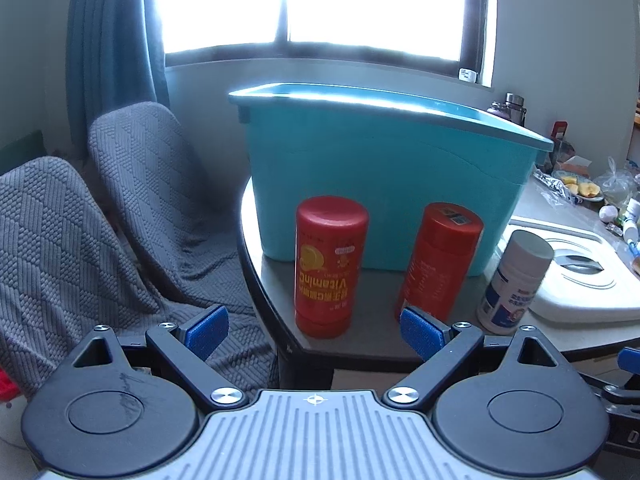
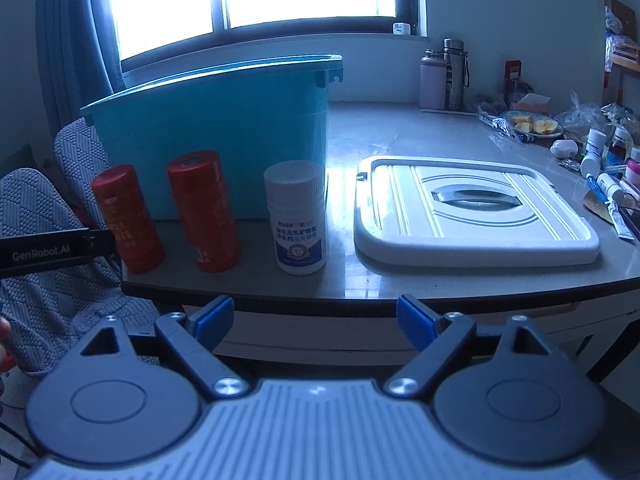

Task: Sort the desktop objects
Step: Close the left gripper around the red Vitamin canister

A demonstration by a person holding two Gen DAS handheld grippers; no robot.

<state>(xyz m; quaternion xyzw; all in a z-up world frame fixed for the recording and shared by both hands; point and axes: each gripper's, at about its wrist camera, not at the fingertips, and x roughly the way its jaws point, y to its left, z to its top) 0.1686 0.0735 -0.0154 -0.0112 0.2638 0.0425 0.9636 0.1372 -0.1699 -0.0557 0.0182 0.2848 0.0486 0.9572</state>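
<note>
While both jaws gape empty | three bottles [image 2: 296, 216] upright, long axes vertical, caps up | teal bin [image 1: 384, 184] behind

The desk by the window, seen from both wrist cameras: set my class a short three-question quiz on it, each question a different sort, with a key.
1. True or false: the white plastic lid is fitted on the teal plastic storage bin.
2. How many bottles stand in a row in front of the bin?
3. Multiple choice: the left gripper and right gripper are A) both open and empty, B) both shut on bottles, C) one open, one shut.

Key
1. False: it lies flat on the grey tabletop, beside the bin.
2. Three: two red cylindrical bottles and one white pill bottle.
3. A.
</note>
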